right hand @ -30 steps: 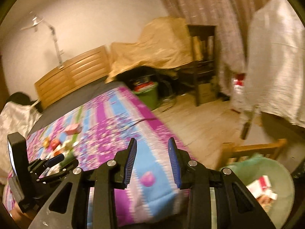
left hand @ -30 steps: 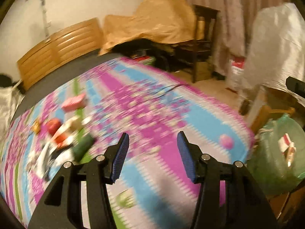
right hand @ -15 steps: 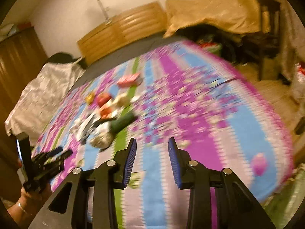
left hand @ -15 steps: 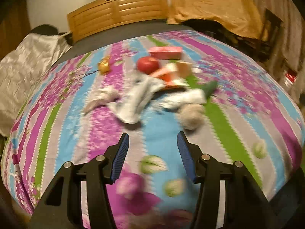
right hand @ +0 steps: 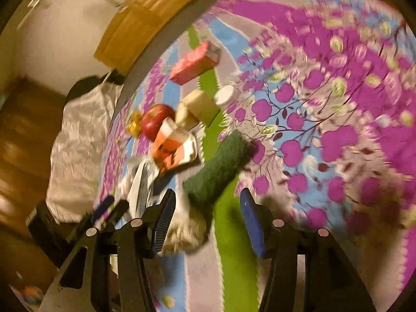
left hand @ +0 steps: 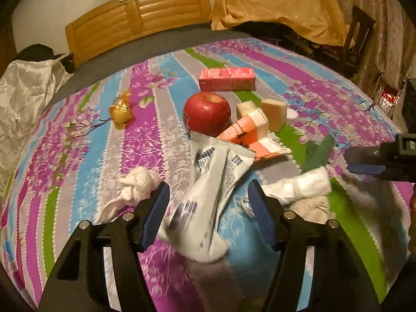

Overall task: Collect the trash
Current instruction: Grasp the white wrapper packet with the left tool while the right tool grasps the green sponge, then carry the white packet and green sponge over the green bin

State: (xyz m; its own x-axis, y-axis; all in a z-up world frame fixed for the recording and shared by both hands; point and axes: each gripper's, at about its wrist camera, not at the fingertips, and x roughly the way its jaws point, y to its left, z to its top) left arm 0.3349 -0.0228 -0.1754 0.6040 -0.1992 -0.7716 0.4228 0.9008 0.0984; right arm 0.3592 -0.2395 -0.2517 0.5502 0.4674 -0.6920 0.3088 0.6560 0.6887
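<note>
Left hand-held gripper (left hand: 208,209): opening, spread over silver wrapper (left hand: 215,182) on bed (left hand: 78,156), pads clear of it. Right hand-held gripper (right hand: 205,217): opening, spread around green cloth (right hand: 215,166). Far of wrapper: apple (left hand: 206,113), pink box (left hand: 226,78). Left: crumpled tissue (left hand: 135,186).

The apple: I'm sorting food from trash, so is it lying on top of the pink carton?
No, the red apple sits on the bedspread nearer the camera than the pink carton.
</note>
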